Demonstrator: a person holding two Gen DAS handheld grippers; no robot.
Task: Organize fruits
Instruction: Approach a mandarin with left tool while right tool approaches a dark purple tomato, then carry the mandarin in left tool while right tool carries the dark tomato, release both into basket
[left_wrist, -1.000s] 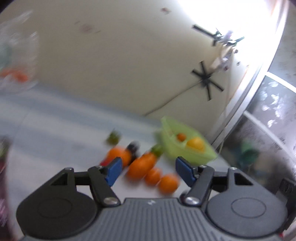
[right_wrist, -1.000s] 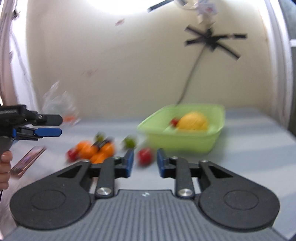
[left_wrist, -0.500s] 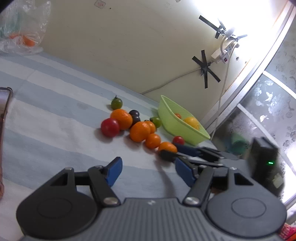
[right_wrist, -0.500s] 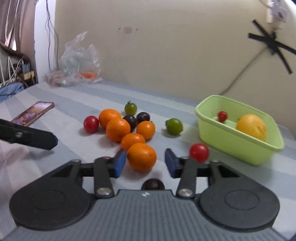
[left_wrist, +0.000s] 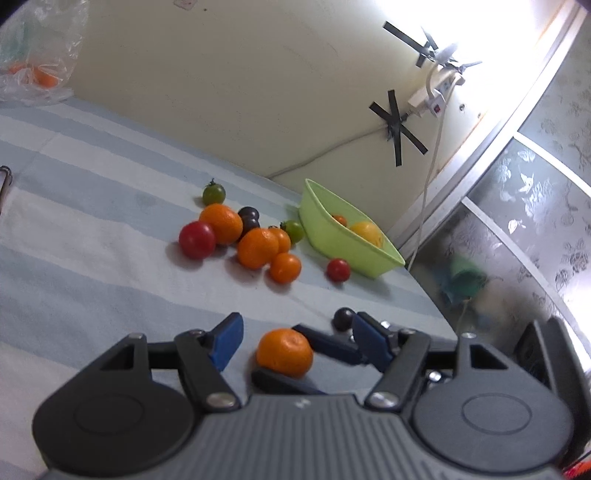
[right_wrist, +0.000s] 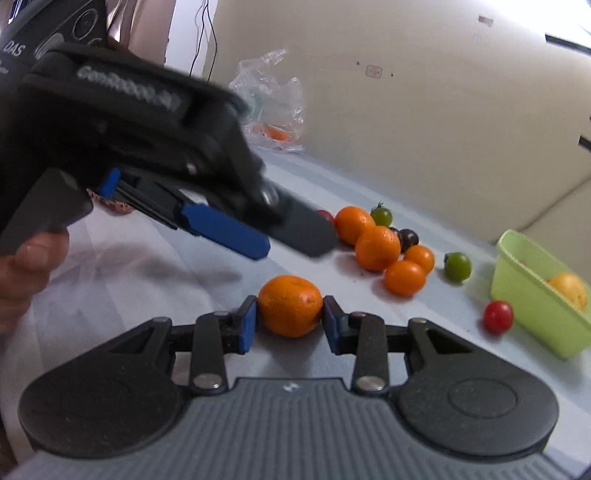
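Note:
My right gripper (right_wrist: 289, 320) is shut on an orange mandarin (right_wrist: 290, 305), low over the striped cloth. The same mandarin (left_wrist: 284, 352) shows in the left wrist view between the right gripper's fingers. My left gripper (left_wrist: 295, 341) is open and empty, just above it; it also shows in the right wrist view (right_wrist: 258, 240). A green bowl (left_wrist: 343, 240) holds a yellow fruit (left_wrist: 367, 233) and a small red tomato (left_wrist: 340, 220). A cluster of mandarins (left_wrist: 257, 247), red (left_wrist: 197, 239), green (left_wrist: 214, 193) and dark tomatoes (left_wrist: 248, 218) lies left of the bowl.
A loose red tomato (left_wrist: 338, 269) lies before the bowl (right_wrist: 532, 295). A dark tomato (left_wrist: 342, 318) sits by the right gripper's finger. A plastic bag (left_wrist: 33, 66) lies at the far left by the wall. The table edge runs along the right, a window beyond it.
My right gripper has shut on the front mandarin. The left gripper has moved in close above it. Both views swung nearer the cloth.

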